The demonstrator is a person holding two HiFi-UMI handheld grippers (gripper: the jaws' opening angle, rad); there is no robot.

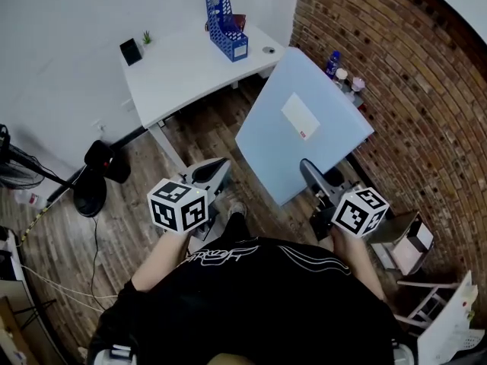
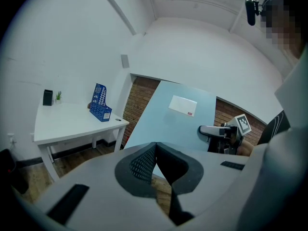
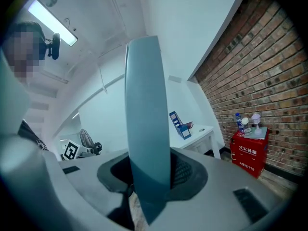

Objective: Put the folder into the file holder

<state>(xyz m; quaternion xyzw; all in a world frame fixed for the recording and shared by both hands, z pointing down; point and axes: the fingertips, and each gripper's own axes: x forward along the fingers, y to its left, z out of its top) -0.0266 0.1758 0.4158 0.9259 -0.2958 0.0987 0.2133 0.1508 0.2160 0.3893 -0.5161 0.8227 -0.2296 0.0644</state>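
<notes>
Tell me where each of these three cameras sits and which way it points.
Head view: on the person's head, looking steeply down at the folder and desk; black shirt, forearms, left gripper and right gripper show.
Left gripper view: rides the left gripper, looks along its shut fingers toward the desk; right gripper shows.
Right gripper view: rides the right gripper, looks along fingers clamped on the folder; left gripper shows.
Shared: all three show the blue file holder.
</notes>
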